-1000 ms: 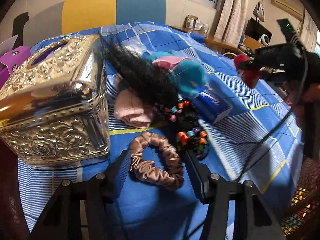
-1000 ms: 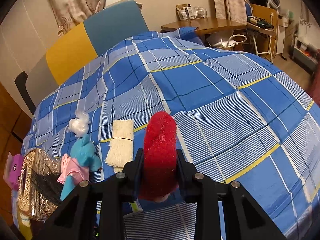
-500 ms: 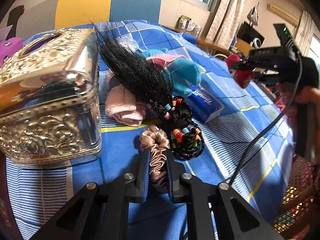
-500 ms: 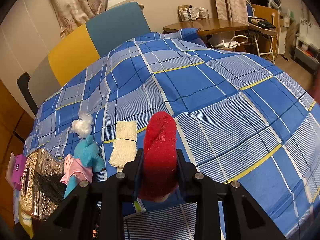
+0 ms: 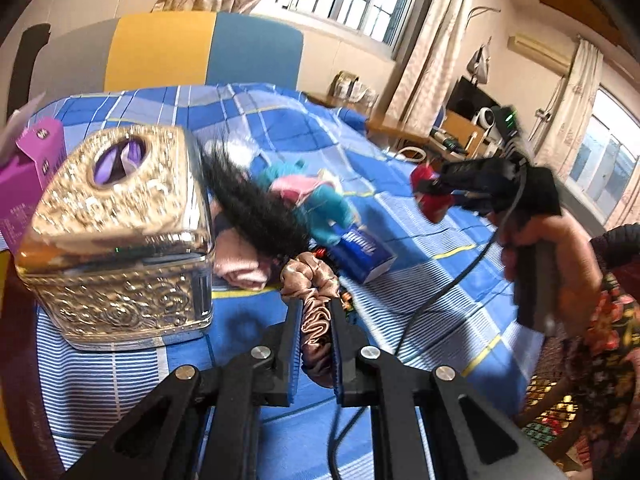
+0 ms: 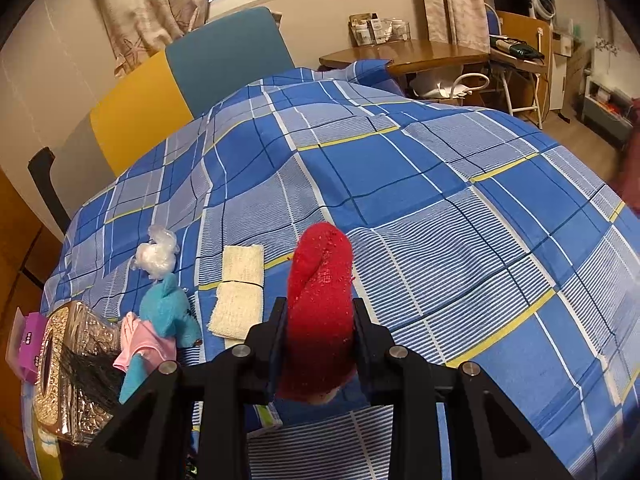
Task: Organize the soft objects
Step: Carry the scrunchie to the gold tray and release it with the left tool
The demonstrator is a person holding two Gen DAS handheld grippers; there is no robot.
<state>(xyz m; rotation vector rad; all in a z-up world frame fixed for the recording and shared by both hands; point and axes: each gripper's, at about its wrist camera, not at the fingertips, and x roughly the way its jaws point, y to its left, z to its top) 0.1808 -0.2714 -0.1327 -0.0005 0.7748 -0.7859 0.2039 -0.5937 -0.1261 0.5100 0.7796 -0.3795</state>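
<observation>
Soft objects lie grouped to the right of the gold tissue box (image 5: 116, 236), my landmark on the blue plaid bedspread (image 6: 420, 184). Just right of the box: a folded pink cloth (image 5: 240, 268) under a black hairpiece (image 5: 256, 208); beyond these, a teal plush toy (image 5: 324, 208) and a blue tissue pack (image 5: 366, 252). Right of the box's near corner, my left gripper (image 5: 316, 320) has its jaws narrow, pinching the bronze satin scrunchie (image 5: 314, 300), which appears raised off the bedspread. Further right, a cream folded cloth (image 6: 240, 292) lies alone. Well right of the box, my right gripper (image 6: 320, 320) is clamped on a red knitted item (image 6: 320, 296), held in the air. I judge both pickups complete and the carry step in hand. Next move calls for a chosen spot and steady lowering before either grip releases.
</observation>
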